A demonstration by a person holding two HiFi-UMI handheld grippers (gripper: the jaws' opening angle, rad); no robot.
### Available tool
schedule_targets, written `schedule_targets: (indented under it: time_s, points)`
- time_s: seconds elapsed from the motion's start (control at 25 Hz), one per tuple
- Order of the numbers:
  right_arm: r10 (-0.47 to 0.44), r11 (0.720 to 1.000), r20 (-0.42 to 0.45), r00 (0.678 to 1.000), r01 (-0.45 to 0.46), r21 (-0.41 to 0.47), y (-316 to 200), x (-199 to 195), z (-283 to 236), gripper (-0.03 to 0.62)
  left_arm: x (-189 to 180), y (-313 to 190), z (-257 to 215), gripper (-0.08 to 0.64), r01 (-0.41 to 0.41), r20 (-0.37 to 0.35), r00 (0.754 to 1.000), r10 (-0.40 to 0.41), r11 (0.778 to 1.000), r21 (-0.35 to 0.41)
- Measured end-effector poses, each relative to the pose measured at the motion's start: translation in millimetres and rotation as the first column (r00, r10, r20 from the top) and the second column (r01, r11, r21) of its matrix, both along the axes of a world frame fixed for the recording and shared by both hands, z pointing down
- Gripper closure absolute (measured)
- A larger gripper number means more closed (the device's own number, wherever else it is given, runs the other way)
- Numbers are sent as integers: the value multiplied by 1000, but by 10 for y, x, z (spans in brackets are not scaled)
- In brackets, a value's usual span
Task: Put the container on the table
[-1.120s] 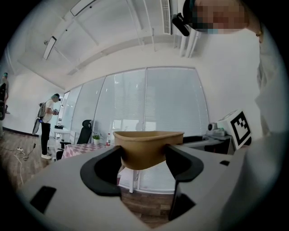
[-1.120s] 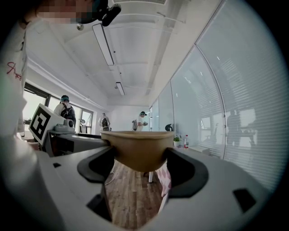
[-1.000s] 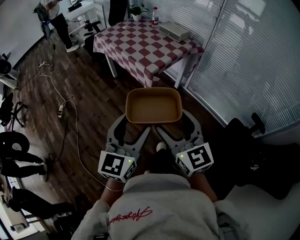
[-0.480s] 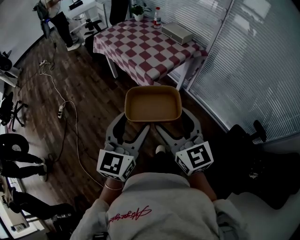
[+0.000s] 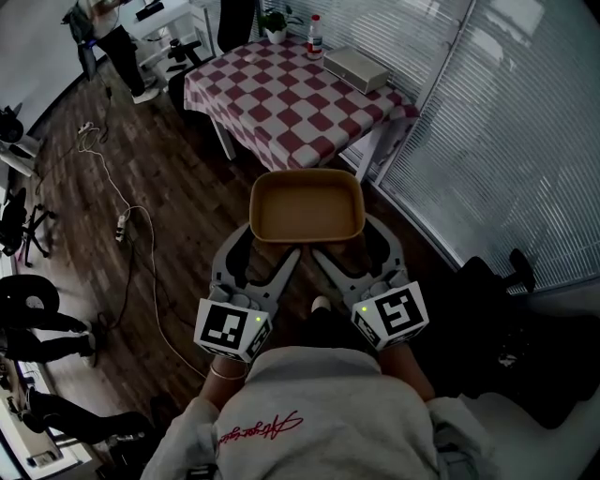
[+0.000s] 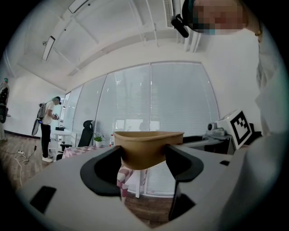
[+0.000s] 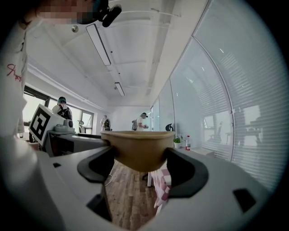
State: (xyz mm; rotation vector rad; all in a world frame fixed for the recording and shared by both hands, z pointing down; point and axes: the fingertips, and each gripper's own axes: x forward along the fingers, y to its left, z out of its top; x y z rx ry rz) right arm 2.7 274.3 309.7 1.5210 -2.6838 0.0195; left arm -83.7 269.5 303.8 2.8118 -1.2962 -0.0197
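An empty brown rectangular container (image 5: 307,206) hangs in the air above the wooden floor, in front of my body. My left gripper (image 5: 263,249) is shut on its near left corner, and my right gripper (image 5: 352,248) is shut on its near right corner. The left gripper view has the container (image 6: 146,151) pinched between the dark jaws of the left gripper (image 6: 143,163). It shows the same way in the right gripper view, the container (image 7: 137,153) held in the right gripper (image 7: 137,164). The table (image 5: 281,94), under a red-and-white checked cloth, stands a little ahead.
A grey box (image 5: 354,64), a bottle (image 5: 315,35) and a small plant (image 5: 275,21) occupy the table's far end. Window blinds (image 5: 506,141) run along the right. A cable (image 5: 131,234) trails over the floor at left. A person (image 5: 103,28) stands far left; a black chair (image 5: 497,281) is at right.
The table has drawn slightly nearer and the container sits a little closer to its edge. Both grippers keep the same hold.
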Motion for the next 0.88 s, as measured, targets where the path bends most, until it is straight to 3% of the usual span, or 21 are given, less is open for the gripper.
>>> schedule_targets:
  time_s: [0.88]
  points:
    - [-72, 997, -11, 997, 72, 31, -870, 297, -210, 229, 311, -815, -176, 241, 60, 2, 998, -60, 998, 18]
